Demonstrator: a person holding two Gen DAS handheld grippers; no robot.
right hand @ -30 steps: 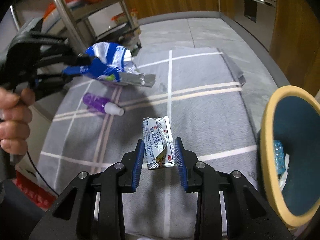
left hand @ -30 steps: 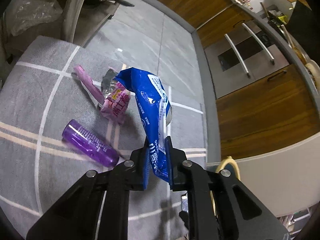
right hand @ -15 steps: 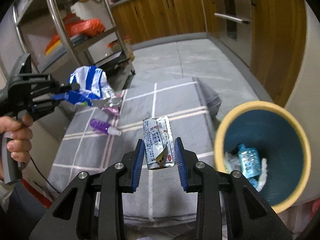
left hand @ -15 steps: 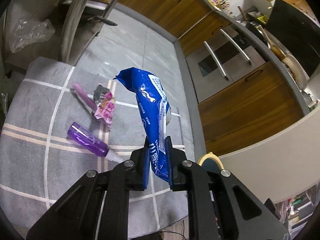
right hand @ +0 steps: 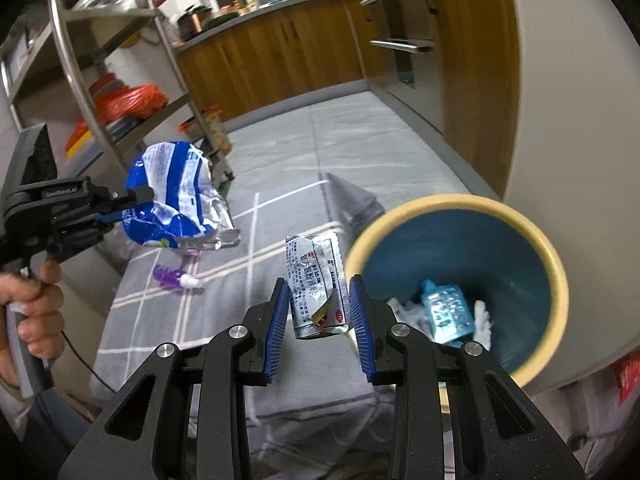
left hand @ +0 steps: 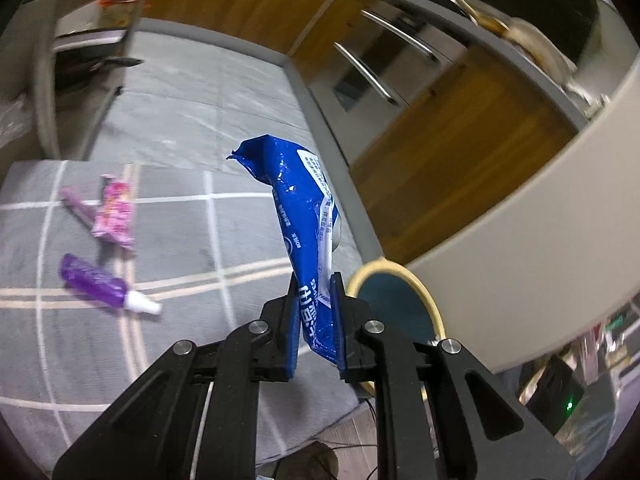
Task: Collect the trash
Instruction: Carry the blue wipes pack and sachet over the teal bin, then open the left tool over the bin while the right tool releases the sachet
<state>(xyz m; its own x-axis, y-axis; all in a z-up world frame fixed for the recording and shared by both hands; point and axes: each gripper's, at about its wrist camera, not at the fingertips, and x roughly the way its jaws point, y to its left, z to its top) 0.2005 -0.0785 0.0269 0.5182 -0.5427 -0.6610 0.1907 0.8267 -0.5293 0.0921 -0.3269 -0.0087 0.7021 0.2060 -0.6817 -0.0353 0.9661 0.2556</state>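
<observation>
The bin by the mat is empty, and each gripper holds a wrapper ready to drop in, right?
Not quite: the bin is not empty. The right wrist view shows a light blue packet and white scraps at its bottom. The rest holds: the left gripper grips a blue wrapper, and the right gripper grips a silver wrapper.

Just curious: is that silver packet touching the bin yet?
Cannot tell. In the right wrist view the silver packet overlaps the bin rim, with no gap or contact showing.

Glossy plastic blue wrapper [left hand: 304, 216]; crinkled foil sachet [right hand: 316, 280]; matt woven rug [left hand: 180, 248]
</observation>
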